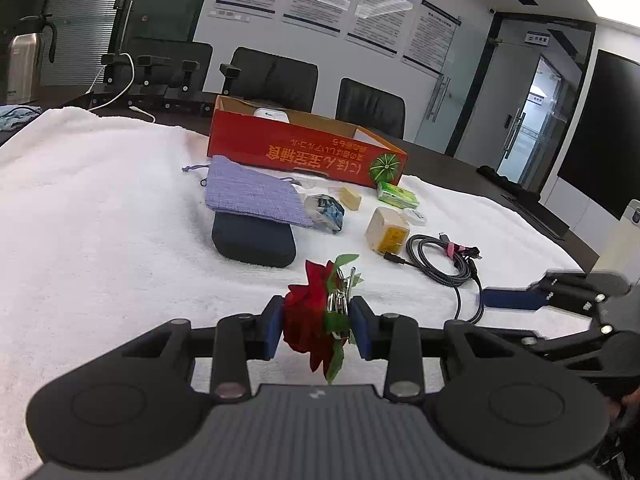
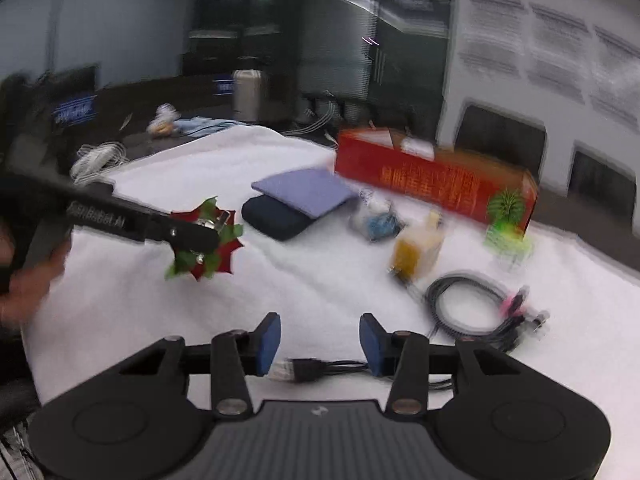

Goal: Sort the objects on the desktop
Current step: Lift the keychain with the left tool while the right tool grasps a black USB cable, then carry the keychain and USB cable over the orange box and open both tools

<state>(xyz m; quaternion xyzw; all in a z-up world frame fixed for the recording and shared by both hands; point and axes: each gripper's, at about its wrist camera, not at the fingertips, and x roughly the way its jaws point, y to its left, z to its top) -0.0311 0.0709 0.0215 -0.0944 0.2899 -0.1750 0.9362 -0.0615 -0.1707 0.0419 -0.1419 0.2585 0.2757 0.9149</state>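
Left wrist view: your left gripper [image 1: 316,326] is clenched on the red fabric flower [image 1: 314,308], lifted over the white towel [image 1: 100,220]. Your right gripper [image 2: 319,342] stands released, a cable plug [image 2: 306,369] lying between its jaws untouched. Farther off sit the navy case [image 1: 254,242], the purple pouch [image 1: 250,196] and the red box [image 1: 296,150].

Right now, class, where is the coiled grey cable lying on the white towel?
In the left wrist view the coiled grey cable lies right of centre on the white towel, just right of the white and yellow charger block and nearer than the orange box.
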